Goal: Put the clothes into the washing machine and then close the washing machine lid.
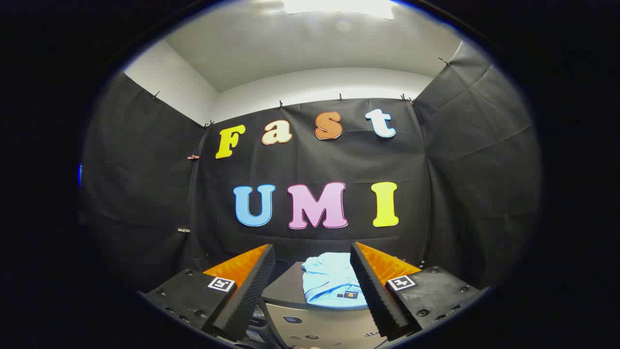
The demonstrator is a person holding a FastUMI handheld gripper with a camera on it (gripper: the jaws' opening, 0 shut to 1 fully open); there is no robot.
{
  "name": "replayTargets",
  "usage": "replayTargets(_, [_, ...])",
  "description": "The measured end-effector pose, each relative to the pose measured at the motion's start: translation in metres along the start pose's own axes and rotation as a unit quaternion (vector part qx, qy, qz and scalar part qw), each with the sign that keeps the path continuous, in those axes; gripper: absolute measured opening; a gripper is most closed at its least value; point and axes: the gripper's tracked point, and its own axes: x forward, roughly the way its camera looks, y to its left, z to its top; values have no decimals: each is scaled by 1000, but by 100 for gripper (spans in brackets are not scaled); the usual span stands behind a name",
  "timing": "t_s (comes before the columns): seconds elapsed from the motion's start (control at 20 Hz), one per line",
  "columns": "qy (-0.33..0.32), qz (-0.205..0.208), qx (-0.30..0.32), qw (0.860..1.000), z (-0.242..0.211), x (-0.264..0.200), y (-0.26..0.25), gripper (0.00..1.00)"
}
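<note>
Gripper view shows the hand-held gripper (pixel 310 286) spread wide and gripping nothing, a folded light-blue garment (pixel 332 281) lying ahead between its fingers on the washing machine's dark lid (pixel 286 288).

Your gripper's right finger (pixel 373 286) hides the right edge of the light-blue shirt (pixel 329 281); the washing machine (pixel 310 325) under it is cut off below.
</note>
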Motion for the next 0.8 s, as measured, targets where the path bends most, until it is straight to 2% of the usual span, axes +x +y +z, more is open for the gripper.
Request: replayTargets(0.8, [1, -5, -2, 1000, 1, -3, 0, 98])
